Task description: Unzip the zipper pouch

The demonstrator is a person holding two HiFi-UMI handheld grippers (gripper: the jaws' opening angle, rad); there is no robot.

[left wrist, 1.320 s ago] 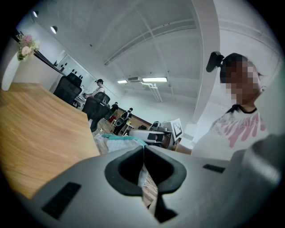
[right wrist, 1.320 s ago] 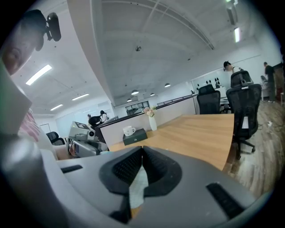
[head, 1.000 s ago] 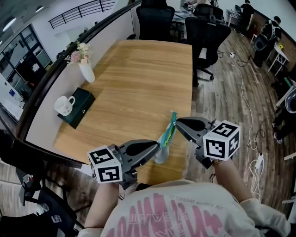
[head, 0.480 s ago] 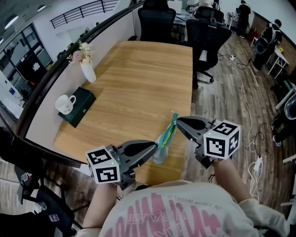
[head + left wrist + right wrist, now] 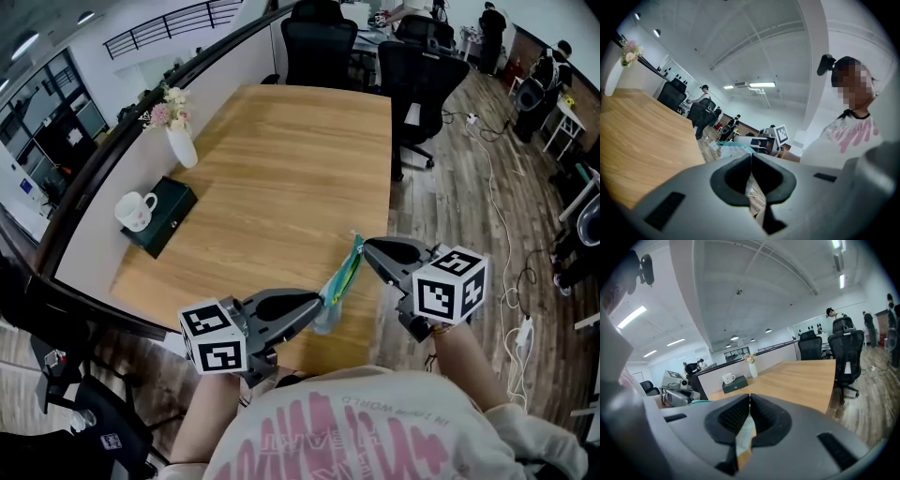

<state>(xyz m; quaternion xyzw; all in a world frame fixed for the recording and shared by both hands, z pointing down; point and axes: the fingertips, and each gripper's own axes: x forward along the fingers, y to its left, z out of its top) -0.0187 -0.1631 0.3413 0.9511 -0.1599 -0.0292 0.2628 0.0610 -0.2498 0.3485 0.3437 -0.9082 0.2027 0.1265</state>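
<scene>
Above the near edge of the wooden table [image 5: 281, 169] hangs a clear zipper pouch [image 5: 339, 279] with a teal-green zipper strip, stretched slantwise between both grippers. My left gripper [image 5: 319, 302] is shut on the pouch's lower end. My right gripper [image 5: 365, 244] is shut on its upper end by the zipper strip. In the left gripper view the jaws [image 5: 751, 157] are pressed together with thin pouch film [image 5: 753, 187] pinched between them. The right gripper view shows the same: closed jaws [image 5: 749, 397] with a pouch [image 5: 746, 434] flap held inside. Whether the zipper pull is gripped is hidden.
At the table's left side stand a white vase with flowers [image 5: 181, 142] and a white mug [image 5: 134, 209] on a dark green box [image 5: 167, 216]. Black office chairs [image 5: 417, 70] stand at the far end. Cables [image 5: 497, 202] trail over the wood floor on the right.
Both grippers and the pouch keep nearly the same pose; they have only drifted slightly.
</scene>
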